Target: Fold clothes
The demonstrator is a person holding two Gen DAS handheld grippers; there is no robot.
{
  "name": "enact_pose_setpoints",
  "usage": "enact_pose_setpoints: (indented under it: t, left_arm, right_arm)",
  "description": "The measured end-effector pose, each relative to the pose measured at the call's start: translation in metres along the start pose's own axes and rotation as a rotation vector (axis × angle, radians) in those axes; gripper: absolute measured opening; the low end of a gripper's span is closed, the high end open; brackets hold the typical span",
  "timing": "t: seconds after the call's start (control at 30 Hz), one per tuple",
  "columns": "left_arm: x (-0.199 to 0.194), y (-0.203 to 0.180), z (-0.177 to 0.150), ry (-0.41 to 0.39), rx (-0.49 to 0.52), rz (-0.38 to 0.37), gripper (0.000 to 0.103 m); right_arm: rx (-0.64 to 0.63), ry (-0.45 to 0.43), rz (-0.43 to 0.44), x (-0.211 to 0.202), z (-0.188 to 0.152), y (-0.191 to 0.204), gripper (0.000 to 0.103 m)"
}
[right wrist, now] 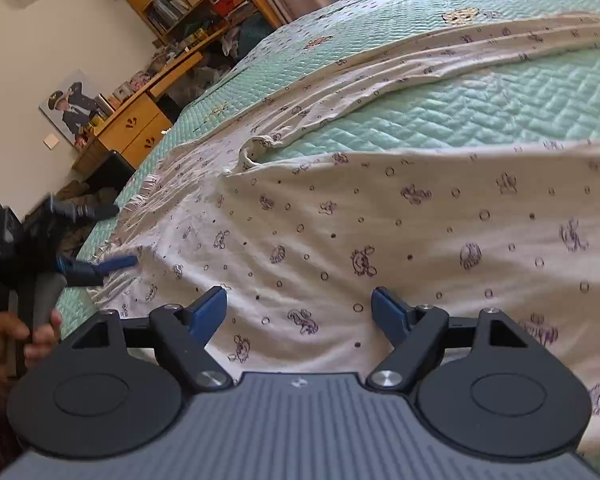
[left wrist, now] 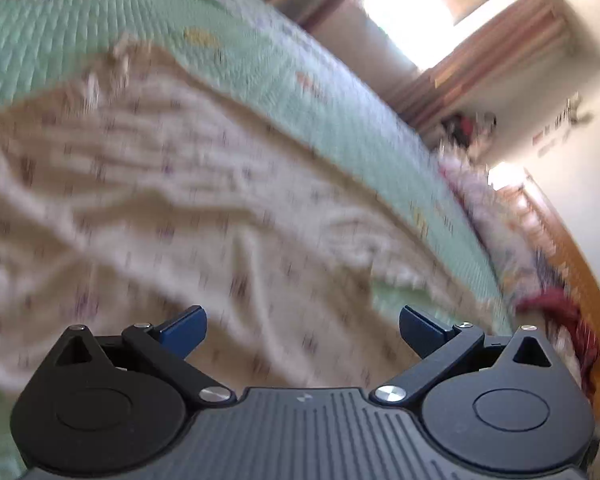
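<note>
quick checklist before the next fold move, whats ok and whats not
1. Left hand-held gripper open: ok, jaws wide apart, nothing held.
2. Right hand-held gripper open: ok, nothing held.
3. Garment spread on the quilt: ok, though wrinkled near the frilled hem.
4. Sleeve laid flat: not ok, it trails off bunched in folds.
5. Left view sharp enough to aim a grasp: not ok, motion blur.
6. Left gripper touching the hem: cannot tell, its fingertip looks at the cloth edge.
</note>
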State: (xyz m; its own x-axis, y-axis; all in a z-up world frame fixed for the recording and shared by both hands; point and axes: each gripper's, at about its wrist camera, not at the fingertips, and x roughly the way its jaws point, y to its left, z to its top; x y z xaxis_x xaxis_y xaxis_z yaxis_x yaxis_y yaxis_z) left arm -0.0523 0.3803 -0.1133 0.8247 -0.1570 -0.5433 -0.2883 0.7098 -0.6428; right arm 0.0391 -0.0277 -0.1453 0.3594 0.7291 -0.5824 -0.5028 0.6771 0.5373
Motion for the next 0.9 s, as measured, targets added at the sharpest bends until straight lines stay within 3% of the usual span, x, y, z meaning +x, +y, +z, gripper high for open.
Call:
enact_pose_setpoints:
  t: [0.13, 0.23, 0.3, 0.43, 0.53, 0.67, 0.8, 0.9]
  left_arm:
    - [0.014, -0.009, 0.040, -0.128, -0.086, 0.063, 0.102]
    - [0.039, -0.012, 0.070, -0.162, -0.116, 0.153, 0.102]
    - [0.057, -0.012, 0.083, -0.163, -0.091, 0.166, 0.102]
    - [0.085, 0.001, 0.084, -0.156, -0.040, 0.194, 0.102]
    - [0.103, 0.018, 0.079, -0.136, -0.024, 0.247, 0.102]
    - [0.104, 0.032, 0.085, -0.192, -0.046, 0.219, 0.102]
    - [0.112, 0.042, 0.086, -0.212, -0.042, 0.197, 0.102]
    - [0.113, 0.043, 0.085, -0.238, -0.032, 0.192, 0.102]
  right_arm:
    - [-0.069, -0.043, -0.003, 0.000, 0.024, 0.014, 0.080]
    - [-0.206, -0.074, -0.018, 0.006, 0.055, 0.032, 0.080]
    - [-0.308, -0.088, -0.012, 0.018, 0.082, 0.046, 0.076]
    - [-0.406, -0.086, 0.029, 0.061, 0.140, 0.067, 0.041]
    - [-0.508, -0.047, 0.039, 0.107, 0.177, 0.086, 0.022]
    - [-0.615, 0.038, 0.039, 0.180, 0.205, 0.108, 0.016]
    - [-0.589, 0.150, 0.080, 0.242, 0.226, 0.113, 0.016]
    - [-0.572, 0.120, 0.026, 0.252, 0.236, 0.102, 0.016]
